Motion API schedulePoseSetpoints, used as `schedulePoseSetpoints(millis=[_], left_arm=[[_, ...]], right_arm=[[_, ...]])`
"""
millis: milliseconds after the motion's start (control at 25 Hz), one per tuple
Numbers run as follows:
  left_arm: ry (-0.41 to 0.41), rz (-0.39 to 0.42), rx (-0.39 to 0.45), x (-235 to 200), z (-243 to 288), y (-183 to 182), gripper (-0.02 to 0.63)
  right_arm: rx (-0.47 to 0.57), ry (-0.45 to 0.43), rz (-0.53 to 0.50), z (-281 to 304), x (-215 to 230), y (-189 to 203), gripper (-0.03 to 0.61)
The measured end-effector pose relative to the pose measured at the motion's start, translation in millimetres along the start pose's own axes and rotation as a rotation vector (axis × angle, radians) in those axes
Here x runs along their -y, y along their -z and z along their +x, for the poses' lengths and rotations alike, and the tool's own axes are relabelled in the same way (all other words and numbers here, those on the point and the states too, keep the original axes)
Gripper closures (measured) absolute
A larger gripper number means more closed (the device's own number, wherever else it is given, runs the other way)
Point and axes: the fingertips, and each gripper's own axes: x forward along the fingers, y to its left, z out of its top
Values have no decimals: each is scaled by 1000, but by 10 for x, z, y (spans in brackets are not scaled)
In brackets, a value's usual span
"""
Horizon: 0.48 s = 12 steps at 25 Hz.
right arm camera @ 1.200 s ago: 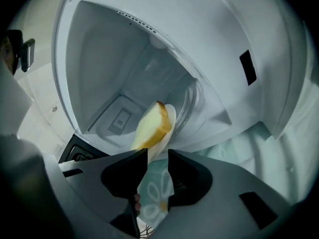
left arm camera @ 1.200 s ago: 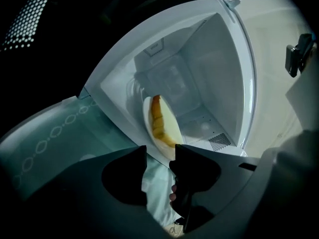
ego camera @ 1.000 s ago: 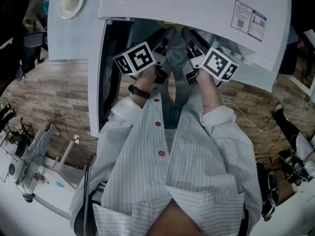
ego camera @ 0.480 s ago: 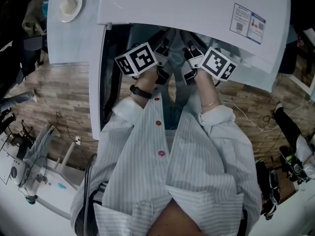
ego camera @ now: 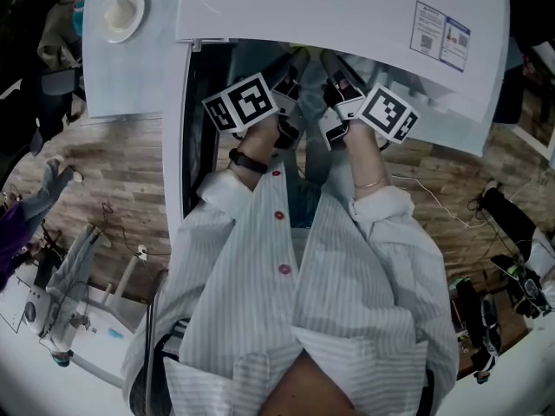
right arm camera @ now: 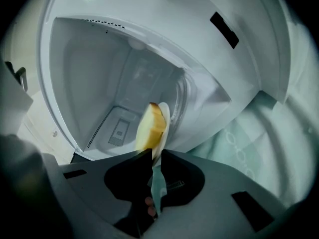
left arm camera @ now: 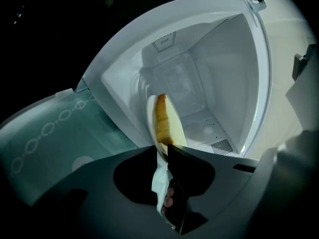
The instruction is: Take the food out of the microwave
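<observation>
A white plate (left arm camera: pixel 174 126) with a yellow slice of food (left arm camera: pixel 160 117) on it sits in the microwave's white cavity (left arm camera: pixel 219 78). It shows edge-on in both gripper views. My left gripper (left arm camera: pixel 160 151) has the plate's near rim between its jaws; they are closing and look pressed on it. From the other side my right gripper (right arm camera: pixel 153 156) is shut on the rim of the same plate (right arm camera: pixel 164 118), with the food (right arm camera: pixel 149 126) just beyond. In the head view both grippers, left (ego camera: pixel 290 69) and right (ego camera: pixel 332 69), reach under the microwave's top (ego camera: pixel 347 16), which hides the plate.
The microwave's door (left arm camera: pixel 50 133) hangs open at the left, its glass printed with circles. In the head view a second small plate (ego camera: pixel 124 10) lies on the white table (ego camera: pixel 130 72) to the left. Cables (ego camera: pixel 451 219) and gear lie on the wooden floor.
Both grippers have kept their place in the microwave's mouth. Only someone at the left edge of the floor has shifted.
</observation>
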Motion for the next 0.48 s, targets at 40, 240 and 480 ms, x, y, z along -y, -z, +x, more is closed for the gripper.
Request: schedulePoseSetpoints(millis=[40,240,480], left_arm=[[2,1,-2,0,-6,4,538],[0,7,-6,-7,-63,33,538],[-9,3,14,39,-172,158,540]], right_arm=[[4,0,0,-5,-1,7,503],[8,-3,1,-38,-18,65,504],[-16,-12,-7,-175,-27,151,505]])
